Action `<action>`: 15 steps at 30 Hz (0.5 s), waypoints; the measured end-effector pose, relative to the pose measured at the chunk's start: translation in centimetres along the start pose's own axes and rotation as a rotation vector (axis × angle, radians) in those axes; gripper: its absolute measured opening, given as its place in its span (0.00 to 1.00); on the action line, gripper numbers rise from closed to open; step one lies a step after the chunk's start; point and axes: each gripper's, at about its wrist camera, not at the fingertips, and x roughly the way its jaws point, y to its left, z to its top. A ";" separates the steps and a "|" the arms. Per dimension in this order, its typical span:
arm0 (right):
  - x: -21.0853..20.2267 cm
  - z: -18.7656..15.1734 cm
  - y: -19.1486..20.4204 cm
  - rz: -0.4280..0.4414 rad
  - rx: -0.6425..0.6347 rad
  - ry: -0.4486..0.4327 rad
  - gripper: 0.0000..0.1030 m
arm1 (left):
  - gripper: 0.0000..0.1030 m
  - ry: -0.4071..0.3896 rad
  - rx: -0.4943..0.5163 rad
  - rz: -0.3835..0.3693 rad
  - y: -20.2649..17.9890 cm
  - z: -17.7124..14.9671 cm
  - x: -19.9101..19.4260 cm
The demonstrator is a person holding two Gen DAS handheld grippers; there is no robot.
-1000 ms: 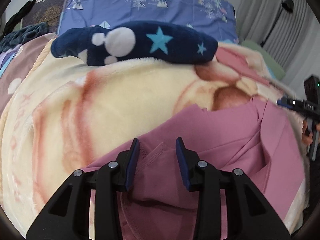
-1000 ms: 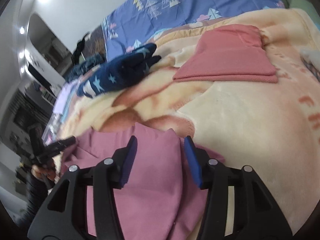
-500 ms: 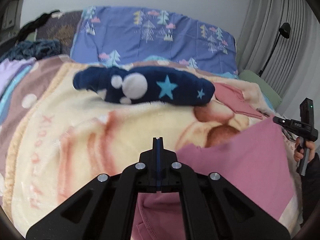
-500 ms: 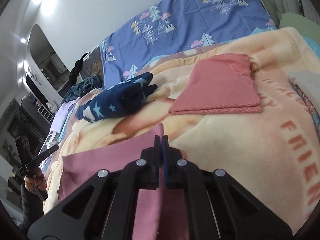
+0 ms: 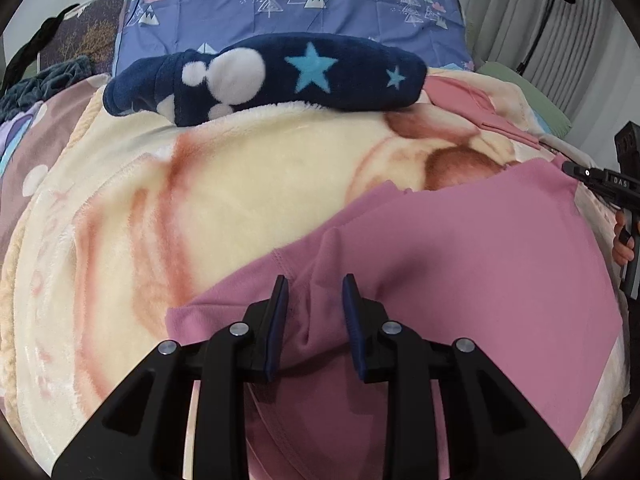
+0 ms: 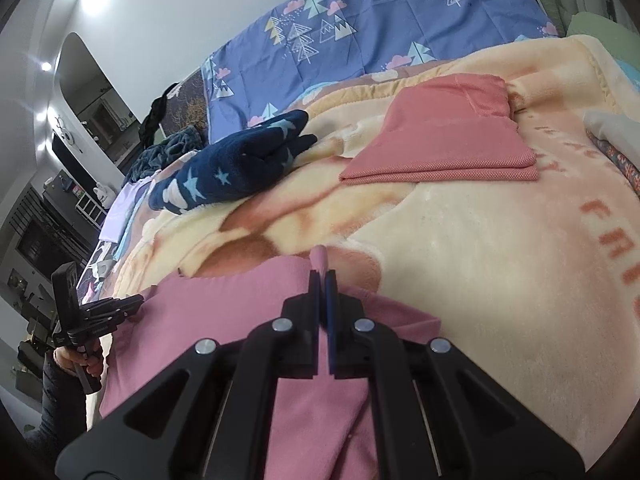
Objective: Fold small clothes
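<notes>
Left claw (image 5: 316, 312) just parted, right claw (image 6: 323, 280) clamped.

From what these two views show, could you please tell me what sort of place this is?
Most likely a bedroom at home. The clothes lie on a bed covered by a plush cream blanket, a blue pillow with a tree print sits at its head, and curtains hang beside it.

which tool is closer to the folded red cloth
Right. The right tool grips the pink garment just before the red cloth; the left tool is at the garment's far side, toward the navy fleece.
</notes>
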 end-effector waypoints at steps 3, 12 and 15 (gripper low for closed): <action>-1.0 -0.6 0.4 0.039 -0.012 -0.020 0.03 | 0.27 -0.039 0.048 -0.047 -1.4 -0.9 -1.7; -5.4 -4.8 2.2 0.162 -0.092 -0.077 0.03 | 0.28 -0.069 0.266 -0.059 -5.8 -4.7 -5.4; -5.1 -5.2 1.6 0.146 -0.066 -0.061 0.03 | 0.29 -0.095 0.191 -0.002 -3.8 -3.7 -5.3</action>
